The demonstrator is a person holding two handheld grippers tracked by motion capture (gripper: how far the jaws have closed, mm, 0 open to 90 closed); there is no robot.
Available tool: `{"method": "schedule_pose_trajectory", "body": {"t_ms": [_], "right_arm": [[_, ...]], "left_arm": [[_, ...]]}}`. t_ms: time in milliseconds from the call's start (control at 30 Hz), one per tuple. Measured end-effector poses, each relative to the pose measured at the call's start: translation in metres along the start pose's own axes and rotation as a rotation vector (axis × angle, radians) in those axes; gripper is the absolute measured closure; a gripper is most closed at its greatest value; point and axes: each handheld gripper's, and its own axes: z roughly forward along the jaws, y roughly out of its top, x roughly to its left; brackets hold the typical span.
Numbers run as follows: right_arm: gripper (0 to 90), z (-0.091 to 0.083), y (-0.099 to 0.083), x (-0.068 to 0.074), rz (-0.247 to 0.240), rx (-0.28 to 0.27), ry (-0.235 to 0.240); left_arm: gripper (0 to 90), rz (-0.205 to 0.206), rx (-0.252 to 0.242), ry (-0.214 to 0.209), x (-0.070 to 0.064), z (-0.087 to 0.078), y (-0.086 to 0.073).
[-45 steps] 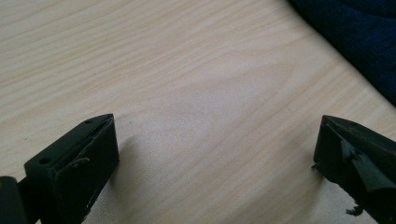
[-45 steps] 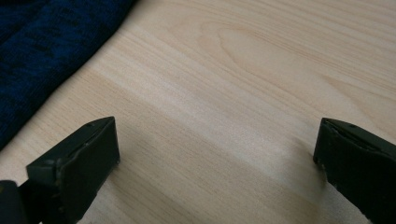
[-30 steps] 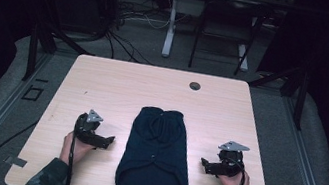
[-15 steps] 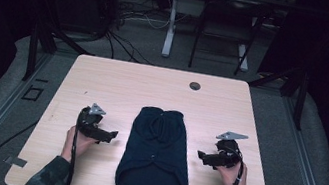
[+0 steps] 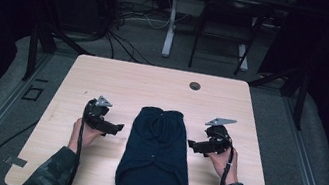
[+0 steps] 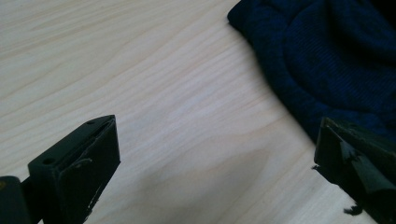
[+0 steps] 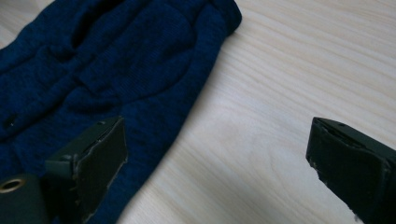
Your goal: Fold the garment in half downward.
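Observation:
A dark blue knitted garment (image 5: 156, 154) lies folded lengthwise in the middle of the light wooden table (image 5: 133, 85), its narrow end pointing away from the person. My left gripper (image 5: 116, 127) hovers just left of the garment's left edge, jaws wide apart and nothing between them. In the left gripper view the garment (image 6: 327, 60) fills the upper right, just beyond the right jaw. My right gripper (image 5: 192, 145) sits at the garment's right edge, open too. The right gripper view has the garment (image 7: 107, 70) at the left, with the left jaw over its edge.
A small round dark grommet (image 5: 195, 86) sits near the table's far edge. Beyond the table stand a white table leg (image 5: 171, 22), black frames and cables on the floor. Bare wood stretches at both sides of the garment.
Both grippers have moved forward and inward, closing on the garment's two side edges. The garment has not moved.

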Motion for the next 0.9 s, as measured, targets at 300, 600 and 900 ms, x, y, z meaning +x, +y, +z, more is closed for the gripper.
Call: {"method": "schedule_pose_trajectory", "body": {"t_ms": [300,600,900], "right_arm": [[5.5,0.012,0.025,0.005,-0.024,0.01,0.037],[13.4,0.032,0.051,0.007,-0.015,0.027,0.065],[28.2,0.057,0.075,0.001,0.04,0.021,0.082]], "left_arm": [[0.2,0.042,-0.002,-0.035,-0.012,0.011,0.028],[0.5,0.062,0.015,-0.05,-0.021,0.031,0.051],[2.7,0.041,0.046,-0.017,-0.022,0.057,0.072]]}}
